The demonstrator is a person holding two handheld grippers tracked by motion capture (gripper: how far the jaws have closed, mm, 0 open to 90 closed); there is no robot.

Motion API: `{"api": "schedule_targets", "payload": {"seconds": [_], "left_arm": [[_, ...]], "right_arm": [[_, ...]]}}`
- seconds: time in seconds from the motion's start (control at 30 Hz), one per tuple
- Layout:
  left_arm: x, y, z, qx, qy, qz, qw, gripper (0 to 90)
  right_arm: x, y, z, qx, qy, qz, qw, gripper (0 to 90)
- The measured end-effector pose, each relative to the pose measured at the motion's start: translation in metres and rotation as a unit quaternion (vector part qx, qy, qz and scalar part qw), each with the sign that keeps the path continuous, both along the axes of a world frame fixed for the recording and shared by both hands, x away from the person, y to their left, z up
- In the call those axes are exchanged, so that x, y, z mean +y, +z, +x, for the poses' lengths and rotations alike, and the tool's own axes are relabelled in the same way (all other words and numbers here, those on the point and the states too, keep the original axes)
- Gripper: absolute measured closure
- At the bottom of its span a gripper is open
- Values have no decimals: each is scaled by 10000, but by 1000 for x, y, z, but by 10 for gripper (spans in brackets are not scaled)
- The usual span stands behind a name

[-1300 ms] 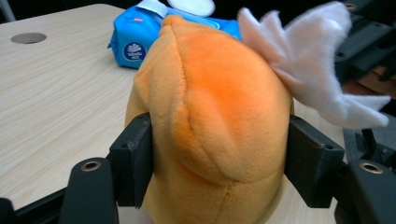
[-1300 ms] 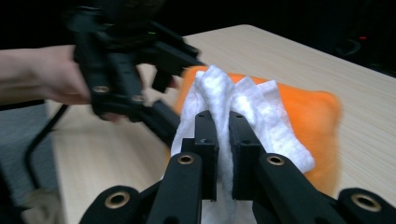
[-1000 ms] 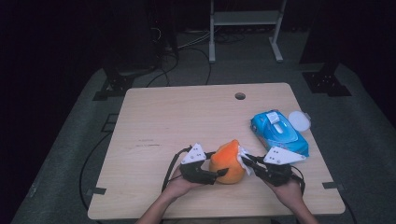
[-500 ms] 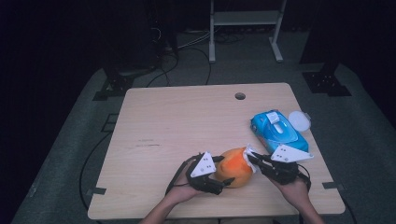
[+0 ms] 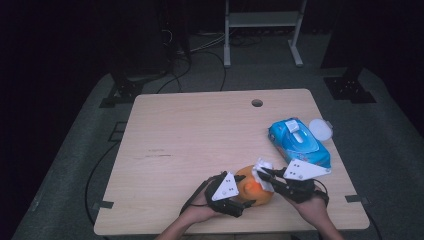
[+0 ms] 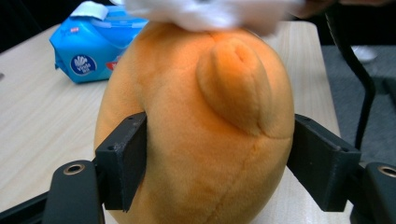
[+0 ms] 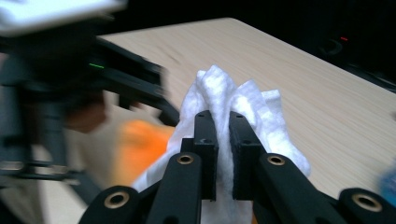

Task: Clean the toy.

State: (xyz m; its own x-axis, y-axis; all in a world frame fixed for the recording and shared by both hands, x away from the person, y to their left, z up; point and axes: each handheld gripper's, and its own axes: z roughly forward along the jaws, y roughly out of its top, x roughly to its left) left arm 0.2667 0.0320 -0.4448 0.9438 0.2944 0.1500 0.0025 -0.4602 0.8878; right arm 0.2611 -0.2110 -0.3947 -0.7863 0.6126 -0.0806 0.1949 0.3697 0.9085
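An orange plush toy (image 5: 255,189) stands near the table's front edge, between my two grippers. My left gripper (image 5: 243,196) grips it from the left. In the left gripper view both black pads (image 6: 123,158) press into the sides of the plush (image 6: 201,121); the jaws have just been closing on it. My right gripper (image 5: 261,175) comes in from the right, shut on a crumpled white wipe (image 5: 263,167) that rests on top of the plush. The right gripper view shows the wipe (image 7: 219,93) pinched between the jaws of the right gripper (image 7: 223,140), with the orange plush (image 7: 140,144) blurred behind.
A blue pack of wet wipes (image 5: 299,142) lies at the right of the wooden table (image 5: 200,140), with a white round lid (image 5: 320,130) beside it. A cable hole (image 5: 257,103) sits near the far edge. Cables and stand legs are on the floor behind.
The left gripper and the plush have shifted toward the near edge and slightly right. The right gripper with the wipe has stayed almost in place on top of the plush.
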Motion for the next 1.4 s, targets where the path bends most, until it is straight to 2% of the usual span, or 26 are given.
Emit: {"api": "schedule_targets", "payload": {"seconds": [0.1, 0.2, 0.27, 0.37, 0.4, 0.47, 0.53, 0.63, 0.73, 0.8, 0.93, 1.0, 1.13, 1.2, 1.27, 1.33, 1.4], "left_arm": [[0, 0, 2, 45, 58, -75, 9999, 245], [-1, -1, 2, 77, 53, -69, 9999, 239], [0, -1, 3, 107, 74, -70, 9999, 242], [1, -2, 5, 176, 82, -118, 9997, 245], [2, -2, 5, 169, 65, -96, 9998, 246], [1, -4, 3, 177, 53, -93, 9998, 246], [2, -4, 3, 185, 29, -96, 9998, 246], [1, -5, 2, 128, -37, -90, 9999, 248], [-2, -6, -2, 2, -71, -45, 10000, 248], [-4, -7, -4, -55, -70, 9, 10000, 248], [-4, -7, -6, -87, -86, 54, 9999, 248], [-4, -7, -6, -77, -70, 49, 9999, 247], [-8, -7, -8, -168, -108, 92, 9998, 247], [-10, -6, -10, -272, -138, 205, 9993, 246], [-12, -7, -11, -302, -165, 247, 9991, 244], [-12, -7, -12, -355, -193, 276, 9988, 244], [-12, -7, -12, -383, -177, 334, 9986, 244]], "right_arm": [[-19, -5, 10, 274, -230, 169, 9992, 826], [-20, -5, 5, 276, -213, 156, 9993, 826], [-14, -3, -1, 282, -15, 211, 9994, 826], [3, 2, -10, 298, 459, 286, 9981, 825], [9, 3, -14, 253, 593, 245, 9976, 824], [20, 4, -18, 158, 669, 100, 9976, 824], [23, 5, -18, 80, 648, -44, 9979, 825], [10, 3, -8, 160, 387, 32, 9991, 825], [-8, -1, 5, 382, -3, 206, 9991, 826], [-11, -1, 6, 475, -4, 275, 9985, 826], [3, 0, -2, 313, 167, 55, 9994, 825], [2, 1, 1, 335, 178, 3, 9993, 824], [-12, -2, 10, 333, -150, -149, 9992, 824], [-18, -3, 12, 492, -221, -26, 9985, 825], [-14, -2, 10, 447, -145, -22, 9989, 825], [-5, -2, 6, 503, 97, 59, 9987, 825], [5, -2, 5, 454, 212, -39, 9987, 826]]}}
